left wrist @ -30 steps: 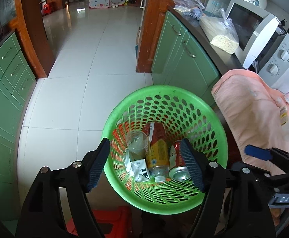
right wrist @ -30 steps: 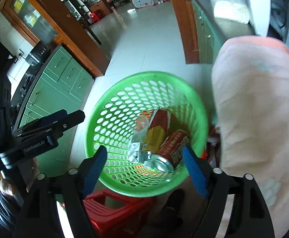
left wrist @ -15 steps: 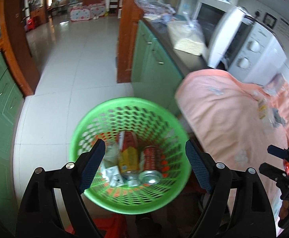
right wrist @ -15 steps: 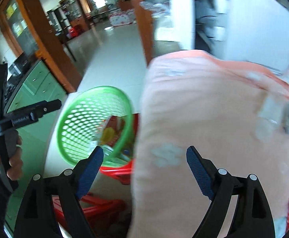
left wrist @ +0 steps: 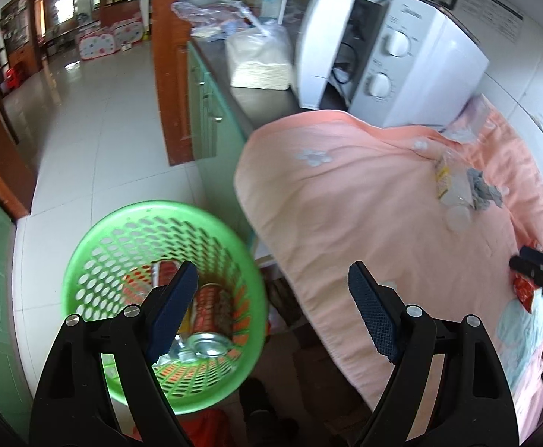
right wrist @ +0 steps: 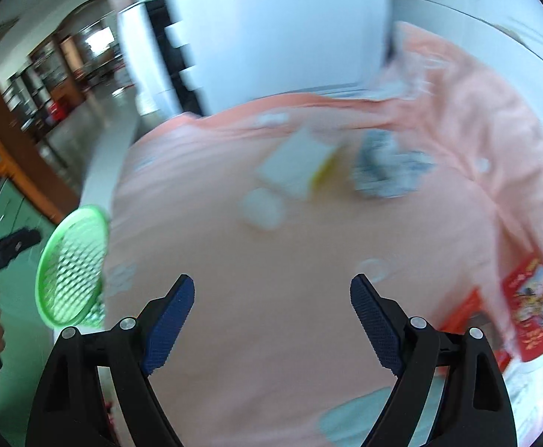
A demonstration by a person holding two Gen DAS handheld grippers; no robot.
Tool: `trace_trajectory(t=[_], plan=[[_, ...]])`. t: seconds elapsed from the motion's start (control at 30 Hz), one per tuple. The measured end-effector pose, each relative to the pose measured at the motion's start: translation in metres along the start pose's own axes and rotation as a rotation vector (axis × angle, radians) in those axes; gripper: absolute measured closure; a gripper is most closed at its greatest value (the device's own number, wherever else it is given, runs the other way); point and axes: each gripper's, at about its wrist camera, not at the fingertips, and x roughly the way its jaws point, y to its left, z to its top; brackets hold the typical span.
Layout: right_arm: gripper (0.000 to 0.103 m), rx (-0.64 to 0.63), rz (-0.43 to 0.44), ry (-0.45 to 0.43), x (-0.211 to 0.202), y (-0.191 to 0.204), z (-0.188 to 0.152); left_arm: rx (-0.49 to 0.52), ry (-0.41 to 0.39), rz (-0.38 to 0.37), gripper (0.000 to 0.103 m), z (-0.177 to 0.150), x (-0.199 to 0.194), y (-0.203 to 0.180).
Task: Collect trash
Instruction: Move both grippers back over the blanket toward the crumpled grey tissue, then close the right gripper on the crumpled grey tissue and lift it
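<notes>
A green perforated basket stands on the floor beside the counter and holds a red can and other trash; it also shows in the right wrist view. On the pink cloth lie a clear wrapper with yellow print, crumpled grey foil and a red packet. The right wrist view shows the wrapper, the foil and a red packet, blurred. My left gripper is open and empty above the basket's edge. My right gripper is open and empty over the cloth.
A white microwave stands at the back of the counter, with a bag of grain beside it. Green cabinets run below the counter. A red stool sits under the basket. Tiled floor stretches away on the left.
Both grippers have swung right, from above the basket toward the pink cloth. The right gripper now faces the wrapper and foil. Both stay open and empty.
</notes>
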Motion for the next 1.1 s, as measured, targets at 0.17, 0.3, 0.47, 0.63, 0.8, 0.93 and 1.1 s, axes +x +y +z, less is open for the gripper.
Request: trace_trajectory(t=[0.17,0.3,0.47,0.63,0.8,0.93,1.1], plan=[[0.02,0.085,-0.052,-0.02,0.005,-0.047,0.023,0.036,0.004,-0.016,0.021,0.009,0.007,-0.023],[0.02,0.135,-0.076,-0.022,0.013,-0.072,0.039,0.063,0.006,-0.024,0.021,0.016,0.012,-0.037],[0.02,0.218,-0.057,-0.011,0.032,-0.102,0.059,0.079,0.016,-0.031,0.021,0.025,0.022,-0.049],[0.02,0.241,-0.062,0.007,0.055,-0.115,0.077,0.095,0.023,-0.038,0.021,0.03,0.03,-0.06],[0.02,0.278,-0.059,0.036,0.079,-0.126,0.089,0.114,0.034,-0.051,0.021,0.037,0.038,-0.073],[0.02,0.307,-0.066,0.07,0.1,-0.133,0.094,0.129,0.042,-0.066,0.021,0.043,0.044,-0.085],[0.025,0.331,-0.048,0.086,0.116,-0.137,0.095,0.156,0.041,-0.084,0.021,0.051,0.049,-0.103]])
